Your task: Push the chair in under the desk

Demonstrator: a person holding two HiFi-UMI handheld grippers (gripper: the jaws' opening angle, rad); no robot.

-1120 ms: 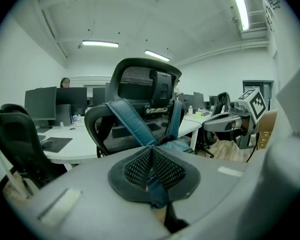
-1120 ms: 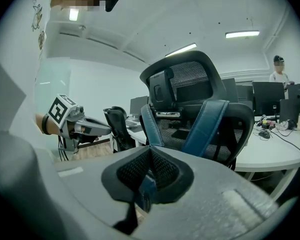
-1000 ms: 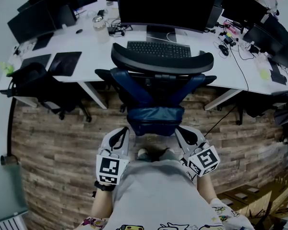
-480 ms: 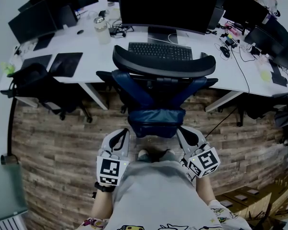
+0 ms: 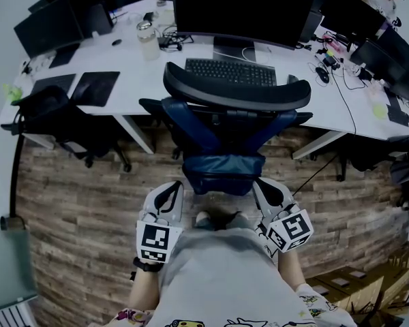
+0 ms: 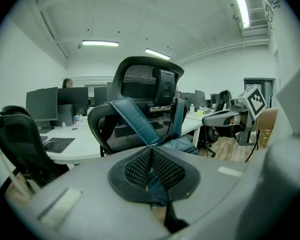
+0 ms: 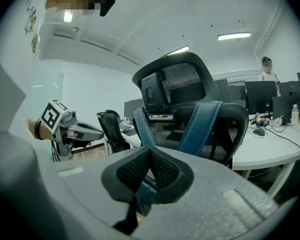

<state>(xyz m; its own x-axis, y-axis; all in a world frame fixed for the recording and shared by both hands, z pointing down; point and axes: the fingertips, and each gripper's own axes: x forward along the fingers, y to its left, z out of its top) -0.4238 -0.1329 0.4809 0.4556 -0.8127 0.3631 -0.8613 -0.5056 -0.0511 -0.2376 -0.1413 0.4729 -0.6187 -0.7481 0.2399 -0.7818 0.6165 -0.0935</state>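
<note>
The left gripper (image 5: 172, 187) and right gripper (image 5: 260, 184), jaws pressed together on nothing, are flanking the lower back of the chair (image 5: 225, 125), which is standing at the desk (image 5: 126, 63), so the push seems in hand, calling for an even shove forward.

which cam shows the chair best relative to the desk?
Head view: the chair shows whole from above, headrest over the desk edge near the keyboard, lower back out over the floor. Left and right gripper views show only its back and headrest from behind, desk beyond.
</note>
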